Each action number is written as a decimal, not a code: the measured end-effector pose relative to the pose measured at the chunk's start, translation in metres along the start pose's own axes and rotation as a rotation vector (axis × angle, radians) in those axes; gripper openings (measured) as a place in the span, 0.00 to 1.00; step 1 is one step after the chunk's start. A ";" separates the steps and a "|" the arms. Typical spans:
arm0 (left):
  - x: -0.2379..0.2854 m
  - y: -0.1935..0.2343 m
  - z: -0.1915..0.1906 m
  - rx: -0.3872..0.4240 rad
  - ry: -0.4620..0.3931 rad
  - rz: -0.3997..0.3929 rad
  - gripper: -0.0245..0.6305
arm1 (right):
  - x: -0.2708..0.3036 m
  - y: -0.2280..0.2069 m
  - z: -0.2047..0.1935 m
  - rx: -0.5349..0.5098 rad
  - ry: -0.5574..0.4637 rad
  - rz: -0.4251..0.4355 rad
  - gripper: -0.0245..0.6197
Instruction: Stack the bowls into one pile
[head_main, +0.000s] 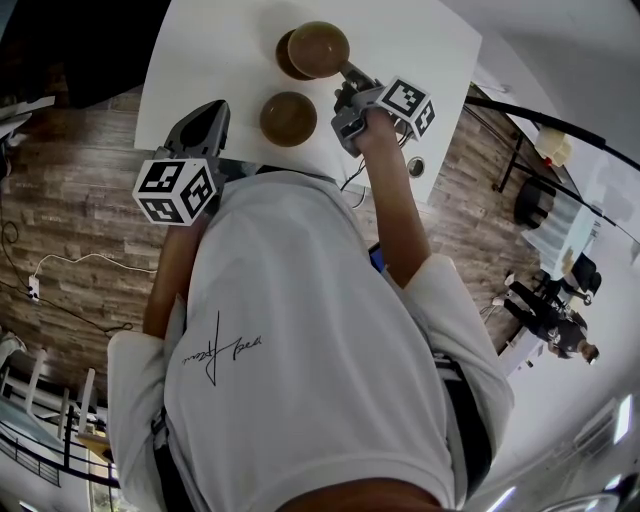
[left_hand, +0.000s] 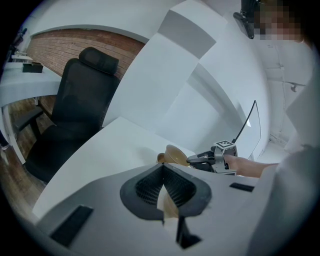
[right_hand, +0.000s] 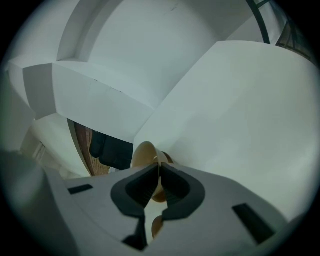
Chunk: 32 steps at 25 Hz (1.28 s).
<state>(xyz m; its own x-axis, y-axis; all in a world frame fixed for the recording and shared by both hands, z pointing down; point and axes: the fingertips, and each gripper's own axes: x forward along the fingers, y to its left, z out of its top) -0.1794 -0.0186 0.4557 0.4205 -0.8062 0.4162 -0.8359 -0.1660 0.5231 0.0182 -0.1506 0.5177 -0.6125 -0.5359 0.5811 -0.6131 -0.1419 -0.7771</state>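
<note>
Head view showed a white rectangular tabletop (head_main: 200, 50) carrying three round, brown, wooden-looking bowls. The right gripper (head_main: 348, 75), held in the person's right hand (head_main: 375, 125), pinched the rim of the tilted bowl (head_main: 318, 48). That bowl was raised above the far bowl (head_main: 283, 58) and partly covered it. The near bowl (head_main: 288, 118) sat apart on the table, between the two grippers. The left gripper (head_main: 213, 110) hovered over the table's near edge, just left of the near bowl and not touching it.

Left gripper view showed its jaws pressed together with nothing held between them. Beyond them, the tilted bowl (left_hand: 175, 154) hung from the tips of the right gripper (left_hand: 200, 160).

Right gripper view showed its jaws clamped on the thin rim of the tilted bowl (right_hand: 144, 155), whose body stood just past the tips, to their left.
</note>
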 end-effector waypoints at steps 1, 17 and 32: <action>0.000 0.000 -0.001 -0.003 0.000 0.003 0.05 | 0.000 0.000 0.000 0.000 0.003 0.000 0.07; 0.004 0.002 -0.004 -0.029 0.006 0.011 0.05 | 0.012 -0.009 -0.005 -0.001 0.042 -0.024 0.07; 0.001 0.004 -0.006 -0.045 0.008 0.022 0.05 | 0.018 -0.014 -0.014 0.013 0.070 -0.039 0.08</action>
<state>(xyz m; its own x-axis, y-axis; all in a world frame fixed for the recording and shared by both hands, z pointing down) -0.1807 -0.0165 0.4627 0.4053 -0.8049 0.4334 -0.8282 -0.1226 0.5468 0.0084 -0.1469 0.5422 -0.6221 -0.4707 0.6257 -0.6309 -0.1719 -0.7566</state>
